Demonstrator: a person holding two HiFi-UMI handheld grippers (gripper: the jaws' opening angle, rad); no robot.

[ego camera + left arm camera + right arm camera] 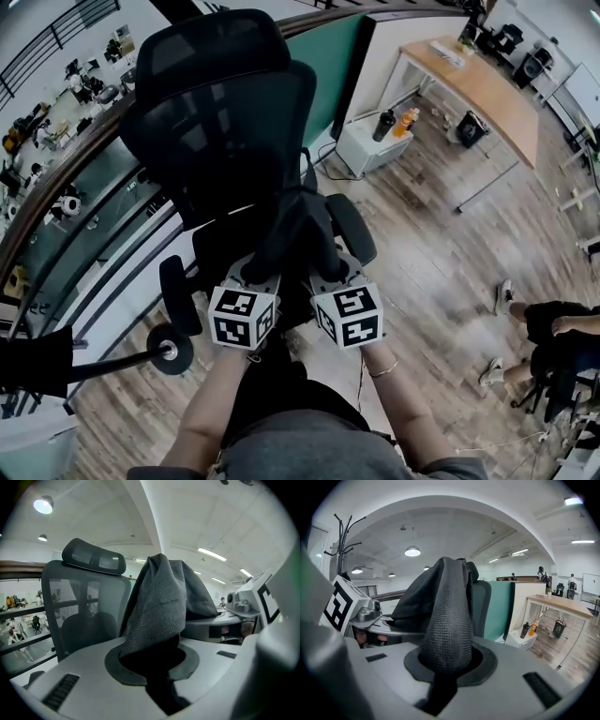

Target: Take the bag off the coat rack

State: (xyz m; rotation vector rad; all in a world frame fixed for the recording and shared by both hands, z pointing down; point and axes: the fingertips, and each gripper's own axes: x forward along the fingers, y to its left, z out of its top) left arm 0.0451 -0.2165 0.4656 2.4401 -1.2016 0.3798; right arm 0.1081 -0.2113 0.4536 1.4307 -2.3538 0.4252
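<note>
1. Over the black mesh office chair (220, 112), my left gripper (152, 660) and right gripper (447, 663) each pinch the dark grey fabric bag (298, 230).
2. It seems clear of the thin black coat rack (341, 531), so removal looks done.

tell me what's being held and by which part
The dark bag, held by both: left gripper and right gripper each shut on a strip of its mesh fabric.

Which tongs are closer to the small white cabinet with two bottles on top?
Right. The right tongs grip the dark grey fabric bag on the side facing the white cabinet; the left tongs grip its far side.
</note>
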